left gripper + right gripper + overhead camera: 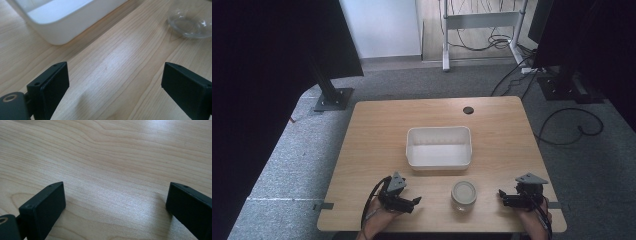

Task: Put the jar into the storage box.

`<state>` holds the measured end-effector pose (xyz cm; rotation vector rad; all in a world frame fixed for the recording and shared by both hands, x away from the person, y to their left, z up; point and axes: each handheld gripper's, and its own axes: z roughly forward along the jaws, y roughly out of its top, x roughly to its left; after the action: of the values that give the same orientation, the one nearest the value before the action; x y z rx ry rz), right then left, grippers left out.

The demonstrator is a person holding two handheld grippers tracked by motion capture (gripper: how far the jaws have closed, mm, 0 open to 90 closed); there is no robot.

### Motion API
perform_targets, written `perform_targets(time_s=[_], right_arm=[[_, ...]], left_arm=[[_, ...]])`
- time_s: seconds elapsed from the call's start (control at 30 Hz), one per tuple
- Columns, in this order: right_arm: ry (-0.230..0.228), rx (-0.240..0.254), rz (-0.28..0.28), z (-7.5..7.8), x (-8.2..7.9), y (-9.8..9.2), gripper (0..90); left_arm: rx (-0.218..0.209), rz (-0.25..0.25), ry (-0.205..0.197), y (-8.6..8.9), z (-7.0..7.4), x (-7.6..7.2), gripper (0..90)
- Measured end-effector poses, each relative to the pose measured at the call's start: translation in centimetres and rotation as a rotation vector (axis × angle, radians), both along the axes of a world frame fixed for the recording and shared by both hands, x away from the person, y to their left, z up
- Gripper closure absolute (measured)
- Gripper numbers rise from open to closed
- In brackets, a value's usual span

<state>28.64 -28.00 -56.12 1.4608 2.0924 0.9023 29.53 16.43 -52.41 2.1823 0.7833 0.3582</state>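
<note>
A white rectangular bin stands empty in the middle of the wooden table. In front of it, near the front edge, sits a clear glass jar. My left gripper rests left of the jar, jaws pointing right and open. My right gripper rests right of the jar, jaws pointing left and open. In the left gripper view, the gripper holds nothing, with the bin's corner ahead on the left and the jar's base at upper right. In the right gripper view, the gripper spans bare table.
A round cable hole sits near the table's far edge. Beyond the table are grey carpet, a black stand base at the left, a white desk frame and loose cables on the floor at the right.
</note>
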Motion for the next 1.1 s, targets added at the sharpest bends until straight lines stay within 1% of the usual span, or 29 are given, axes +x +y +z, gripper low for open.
perform_targets(time_s=[0.23,0.3,0.63,0.83,1.1], right_arm=[[0.000,0.000,0.000,0.0,0.0,0.0,2.2],[0.000,0.000,0.000,0.0,0.0,0.0,2.2],[0.000,0.000,0.000,0.0,0.0,0.0,2.2],[0.000,0.000,0.000,0.0,0.0,0.0,2.1],[0.000,0.000,0.000,0.0,0.0,0.0,2.2]], left_arm=[[0.001,-0.028,-0.018,-1.2,0.5,-0.1,7.6],[-0.005,-0.038,-0.022,-1.6,0.7,-0.2,7.6],[-0.009,-0.076,-0.028,-3.0,1.1,-0.3,7.0],[-0.025,-0.096,-0.019,-3.9,1.3,-0.3,5.5],[-0.029,-0.150,-0.015,-5.5,1.5,-0.5,4.2]])
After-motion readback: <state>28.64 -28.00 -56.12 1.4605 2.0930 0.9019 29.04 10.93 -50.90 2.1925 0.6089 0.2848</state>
